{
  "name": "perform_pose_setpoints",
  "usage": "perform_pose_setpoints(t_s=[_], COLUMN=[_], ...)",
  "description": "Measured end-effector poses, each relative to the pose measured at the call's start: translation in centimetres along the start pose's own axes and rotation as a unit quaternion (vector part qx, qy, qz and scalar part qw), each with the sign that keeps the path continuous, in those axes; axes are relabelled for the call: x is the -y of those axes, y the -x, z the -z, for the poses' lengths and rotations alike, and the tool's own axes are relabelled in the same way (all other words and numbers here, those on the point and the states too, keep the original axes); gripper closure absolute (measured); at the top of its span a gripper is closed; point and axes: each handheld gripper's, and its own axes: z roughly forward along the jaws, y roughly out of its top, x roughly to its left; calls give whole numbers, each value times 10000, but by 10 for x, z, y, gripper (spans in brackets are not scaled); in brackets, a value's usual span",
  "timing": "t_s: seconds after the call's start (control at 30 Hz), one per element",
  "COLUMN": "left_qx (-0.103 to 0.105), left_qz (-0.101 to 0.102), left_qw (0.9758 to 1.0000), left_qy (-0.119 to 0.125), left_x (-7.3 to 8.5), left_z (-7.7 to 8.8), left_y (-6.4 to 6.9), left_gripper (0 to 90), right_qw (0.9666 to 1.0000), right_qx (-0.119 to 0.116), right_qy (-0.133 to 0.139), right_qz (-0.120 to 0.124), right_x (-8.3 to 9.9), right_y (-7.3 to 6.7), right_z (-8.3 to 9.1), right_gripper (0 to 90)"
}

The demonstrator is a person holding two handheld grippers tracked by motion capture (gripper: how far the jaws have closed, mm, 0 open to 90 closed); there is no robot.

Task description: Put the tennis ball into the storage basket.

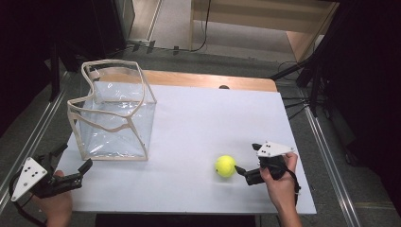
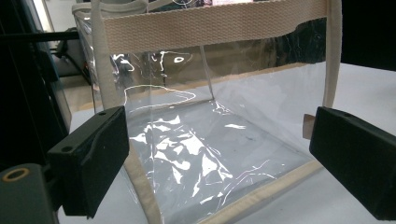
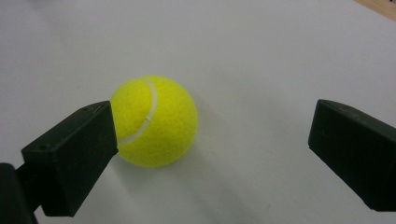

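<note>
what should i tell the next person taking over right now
Left gripper: open, holding nothing, near the clear bag at the table's left side.
Right gripper: open, jaws wide, aimed at the tennis ball, not yet around it.
Ball lies on the table, apart from the bag; the bag stands upright, open and empty.
Done: approach only. Left, most likely: grip the ball, then put it in the bag.

The tennis ball [image 1: 225, 166] near the table's front edge is bright yellow with a curved white seam. The bag [image 1: 113, 113] at the left edge is clear plastic trimmed in cream webbing. The tabletop [image 1: 208, 123] is white, with a bare wood strip along its far edge. Both grippers' jaws are black.
</note>
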Motion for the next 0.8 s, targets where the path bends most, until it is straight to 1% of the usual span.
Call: perform_pose_setpoints(t_s=[0.17,0.27,0.3,0.33,0.4,0.43,0.7,0.8], left_qx=[15,12,12,12,14,7,20,23], left_qz=[20,16,16,11,10,11,37,22], left_qw=[10000,10000,10000,10000,10000,10000,10000,10000], left_qy=[29,26,26,21,20,12,30,23], left_x=[0,0,0,0,0,0,0,0], left_z=[0,0,0,0,0,0,0,0], left_y=[0,0,0,0,0,0,0,0], left_gripper=[52,53,53,53,53,52,53,53], right_qw=[9999,9995,9995,9993,9991,9988,9979,9971], right_qx=[-113,-227,-227,-264,-300,-333,-399,-476], right_qy=[-83,-176,-176,-250,-255,-297,-479,-573], right_qz=[77,118,118,131,149,177,193,177], right_x=[-4,-7,-7,-8,-9,-10,-13,-14], right_y=[-4,-7,-7,-10,-11,-12,-17,-20], right_z=[-6,-14,-14,-18,-20,-24,-34,-40], right_gripper=[1,1,1,1,1,1,1,1])
